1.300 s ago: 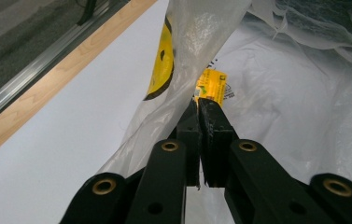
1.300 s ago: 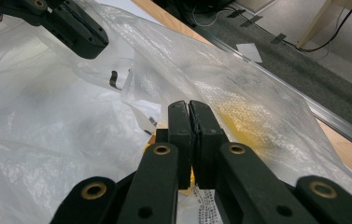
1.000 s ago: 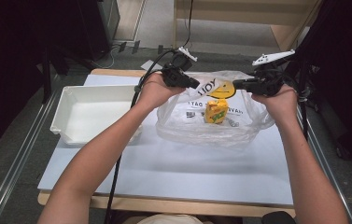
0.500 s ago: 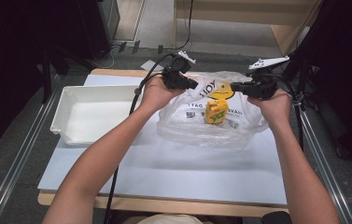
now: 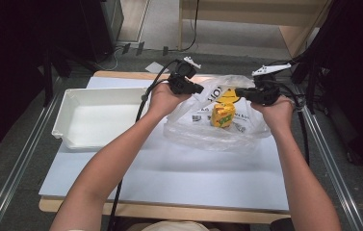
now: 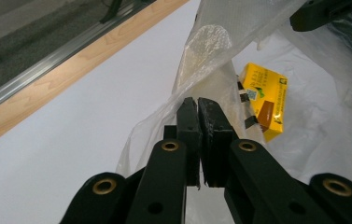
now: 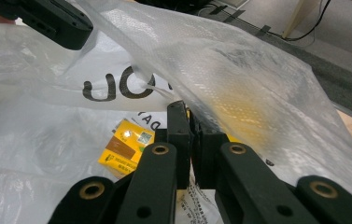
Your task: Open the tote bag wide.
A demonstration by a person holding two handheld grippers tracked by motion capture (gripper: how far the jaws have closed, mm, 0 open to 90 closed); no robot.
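The clear plastic bag (image 5: 208, 126) lies on the white table (image 5: 179, 173), at its far half, with black lettering and a yellow mark printed on its upper film. Inside the bag, near its middle, sits a yellow carton (image 5: 223, 114) — visible through the film in both gripper views. My left gripper (image 6: 197, 106) has its jaws pressed together on the bag's left edge, a fold of film pinched between the pads. My right gripper (image 7: 190, 116) is likewise clamped on the bag's right edge, with bubble-textured film draped over its jaws. Both pinched edges are lifted above the bag's body, so the mouth is stretched between the two grippers. Small printed labels lie inside the bag, just beside the carton. A white tray (image 5: 97, 118) stands left of the bag, just beside it — its interior bare.
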